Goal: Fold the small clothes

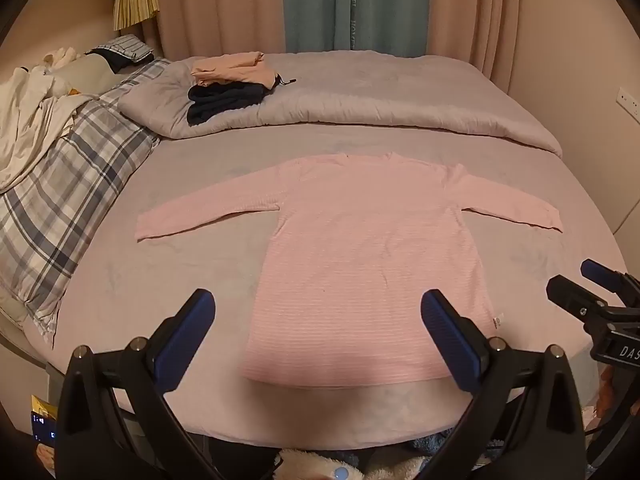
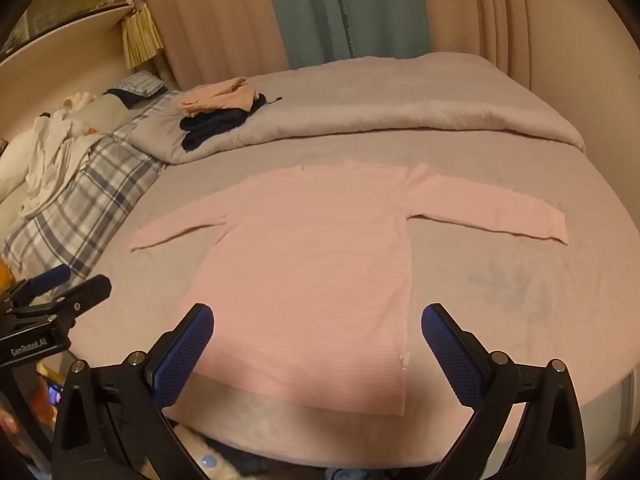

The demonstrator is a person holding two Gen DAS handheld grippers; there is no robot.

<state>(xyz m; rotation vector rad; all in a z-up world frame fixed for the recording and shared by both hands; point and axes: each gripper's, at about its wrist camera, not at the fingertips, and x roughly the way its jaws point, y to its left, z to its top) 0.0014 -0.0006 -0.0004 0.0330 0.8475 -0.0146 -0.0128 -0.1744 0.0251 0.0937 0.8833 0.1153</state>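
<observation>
Over on the left there's a grey-and-white plaid pillow (image 1: 76,184), and behind it a small stack of folded clothes, peach on top of dark navy (image 1: 228,88), sitting on the rolled-back grey duvet (image 1: 360,96). The thing to fold, a pale pink ribbed long-sleeve top (image 1: 368,248), is laid flat in the middle of the mauve bedsheet (image 1: 160,280), both sleeves spread out sideways, hem toward the near edge.

The left gripper (image 1: 318,330) hangs above the hem with its blue pads wide apart, holding nothing. The right gripper (image 2: 318,338) is the same deal, wide open and empty, over the hem's right side.

My take: nothing's folded yet, so sleeves first. I'd pinch the left cuff (image 1: 146,226) right at the edge, grabbing only the sleeve and not the sheet, then carry it across the chest low and flat so the body doesn't drag. Mirror that with the right cuff (image 2: 556,228).
</observation>
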